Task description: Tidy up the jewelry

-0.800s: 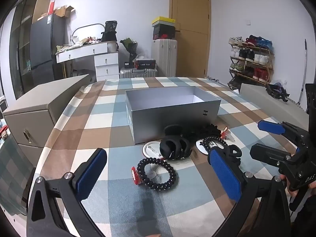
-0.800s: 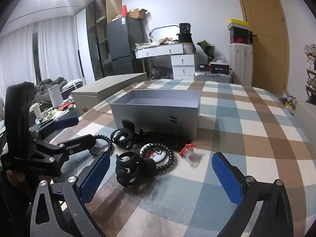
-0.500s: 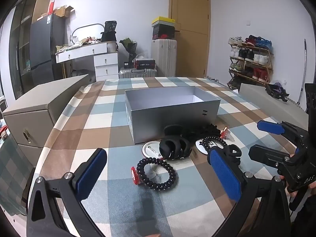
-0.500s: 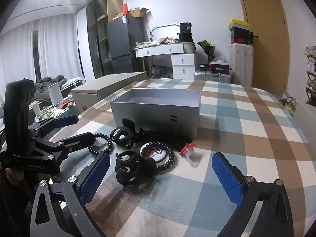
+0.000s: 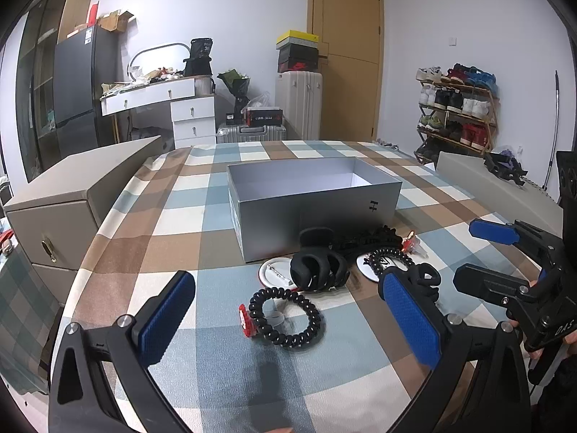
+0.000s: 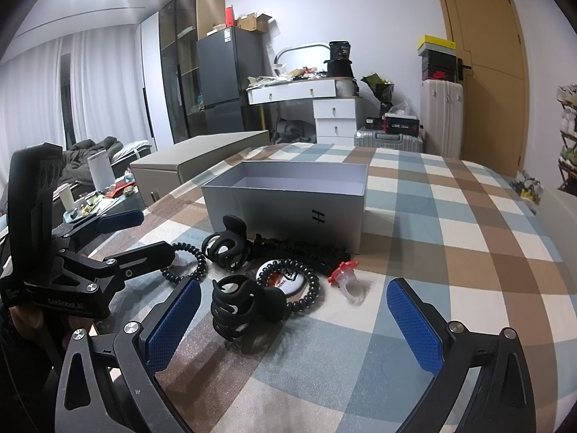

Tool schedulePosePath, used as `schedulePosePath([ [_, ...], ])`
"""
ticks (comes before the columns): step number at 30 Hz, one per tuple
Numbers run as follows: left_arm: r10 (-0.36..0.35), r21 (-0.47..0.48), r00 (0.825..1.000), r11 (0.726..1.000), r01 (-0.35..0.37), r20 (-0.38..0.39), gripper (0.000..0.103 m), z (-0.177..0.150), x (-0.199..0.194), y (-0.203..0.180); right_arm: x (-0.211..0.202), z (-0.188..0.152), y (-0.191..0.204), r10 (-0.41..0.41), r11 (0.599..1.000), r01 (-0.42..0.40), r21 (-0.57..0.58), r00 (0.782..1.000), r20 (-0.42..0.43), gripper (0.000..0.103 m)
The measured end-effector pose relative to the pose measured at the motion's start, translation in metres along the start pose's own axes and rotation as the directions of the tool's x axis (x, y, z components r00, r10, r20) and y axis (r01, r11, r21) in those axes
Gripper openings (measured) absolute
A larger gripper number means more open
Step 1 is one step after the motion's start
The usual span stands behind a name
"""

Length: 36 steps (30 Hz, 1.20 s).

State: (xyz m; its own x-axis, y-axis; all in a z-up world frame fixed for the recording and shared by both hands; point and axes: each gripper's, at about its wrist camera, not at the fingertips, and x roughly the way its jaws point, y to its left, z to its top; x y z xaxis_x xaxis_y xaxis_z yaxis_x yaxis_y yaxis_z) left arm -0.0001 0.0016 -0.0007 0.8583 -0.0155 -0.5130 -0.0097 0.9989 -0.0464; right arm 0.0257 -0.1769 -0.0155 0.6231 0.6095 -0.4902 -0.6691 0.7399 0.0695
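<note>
An open grey box (image 5: pixel 313 202) (image 6: pixel 285 209) stands on the checked tablecloth. In front of it lie a black spiral hair tie (image 5: pixel 313 324) with a red tag, two black claw clips (image 5: pixel 317 270) (image 6: pixel 245 303), two white round badges (image 5: pixel 274 274) (image 6: pixel 285 278), a beaded black piece (image 5: pixel 364 241) and a red-and-clear ring (image 6: pixel 346 274). My left gripper (image 5: pixel 286 281) (image 6: pixel 157 232) stands open just short of the spiral tie, holding nothing. To its right, my right gripper (image 6: pixel 294 287) (image 5: pixel 465 256) is open too, low over the near claw clip and the second spiral tie (image 6: pixel 313 288).
A beige cabinet (image 5: pixel 72 187) sits against the table's left side, and another beige block (image 5: pixel 487 176) against its right. Bare checked cloth (image 6: pixel 450 223) stretches right of the box and behind it. A hand grips each tool's handle.
</note>
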Motion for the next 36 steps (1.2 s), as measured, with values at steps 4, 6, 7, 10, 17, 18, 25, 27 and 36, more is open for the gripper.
schedulePosePath([
  [4,0.001,0.000,1.000,1.000,-0.001,0.000,0.102,-0.0002,-0.0005,-0.0002,-0.0014,-0.0022,-0.0009,0.001,1.000,-0.001,-0.001,1.000,0.001,0.103],
  [6,0.000,0.001,1.000,1.000,0.000,0.000,0.102,-0.0003,-0.0005,-0.0003,-0.0013,-0.0021,-0.0010,0.000,1.000,0.000,0.000,1.000,-0.001,0.103],
  [7,0.000,0.001,1.000,1.000,0.000,0.001,0.102,-0.0003,-0.0005,-0.0004,-0.0017,-0.0021,-0.0010,0.000,1.000,0.000,0.000,1.000,0.000,0.103],
  [10,0.001,0.001,1.000,1.000,-0.001,0.001,0.102,-0.0002,-0.0005,-0.0006,-0.0015,-0.0027,-0.0014,0.000,1.000,0.000,0.002,1.000,0.002,0.103],
  [17,0.001,0.002,1.000,1.000,-0.001,0.001,0.102,-0.0004,-0.0005,-0.0005,-0.0016,-0.0035,-0.0018,-0.002,1.000,0.002,0.002,1.000,0.006,0.103],
  [18,0.002,0.002,1.000,1.000,-0.002,0.001,0.102,-0.0003,-0.0004,-0.0008,-0.0018,-0.0031,-0.0018,-0.003,1.000,0.003,0.003,1.000,0.005,0.103],
  [25,0.003,0.002,1.000,1.000,-0.003,0.001,0.102,-0.0003,-0.0004,-0.0013,-0.0017,-0.0031,-0.0018,-0.001,1.000,0.001,0.004,1.000,0.005,0.103],
  [27,0.003,0.003,1.000,1.000,-0.003,0.001,0.102,-0.0003,-0.0004,-0.0014,-0.0019,-0.0030,-0.0015,-0.003,1.000,0.003,0.004,1.000,0.006,0.103],
  [36,0.003,0.004,1.000,1.000,-0.003,0.001,0.102,-0.0003,-0.0004,-0.0019,-0.0029,-0.0026,-0.0018,-0.003,1.000,0.003,0.006,1.000,0.005,0.103],
])
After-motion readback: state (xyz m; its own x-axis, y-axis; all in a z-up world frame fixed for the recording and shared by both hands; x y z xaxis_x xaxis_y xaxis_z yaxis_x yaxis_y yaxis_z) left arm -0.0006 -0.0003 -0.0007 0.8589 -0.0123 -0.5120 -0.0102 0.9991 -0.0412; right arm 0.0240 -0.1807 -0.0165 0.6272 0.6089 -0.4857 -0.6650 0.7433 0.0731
